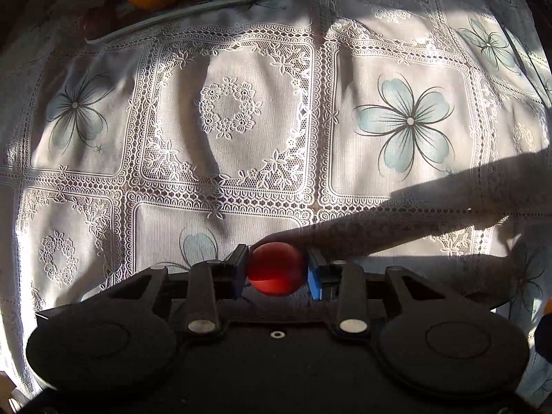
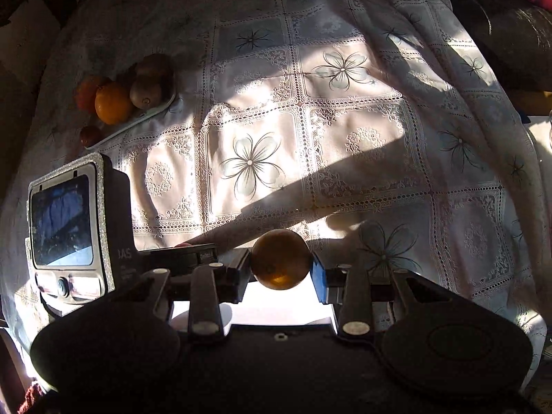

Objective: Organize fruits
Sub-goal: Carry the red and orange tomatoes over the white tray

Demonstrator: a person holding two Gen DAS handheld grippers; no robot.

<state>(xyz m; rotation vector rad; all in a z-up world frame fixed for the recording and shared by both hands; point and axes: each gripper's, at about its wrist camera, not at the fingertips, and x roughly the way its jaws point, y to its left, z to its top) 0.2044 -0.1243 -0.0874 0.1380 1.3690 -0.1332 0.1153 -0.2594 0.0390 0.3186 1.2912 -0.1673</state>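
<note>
While both of my grippers are loaded, the relation that matters is where the pale green shallow plate [image 2: 151,112] lies from each. My left gripper [image 1: 277,270] is closed on a small round red fruit [image 1: 277,269], and from it the plate [image 1: 179,10] sits straight ahead and to the left, far across the white lace tablecloth with blue flowers [image 1: 410,120] that covers the desk. My right gripper [image 2: 281,265] is clamped on a round orange-brown fruit [image 2: 280,258], and its plate lies well away, up and to the left. I judge the left one nearer to it. Already on the plate are a bright orange [image 2: 113,101], two brown kiwis [image 2: 146,93], a reddish fruit behind and a small dark red one at the near corner. Both held fruits are round, so no long axis to mind. Hard shadow bands cross the cloth; the plate's far side is cropped in the left view, and the left unit's camera body [image 2: 69,227] blocks the right view's lower left.
</note>
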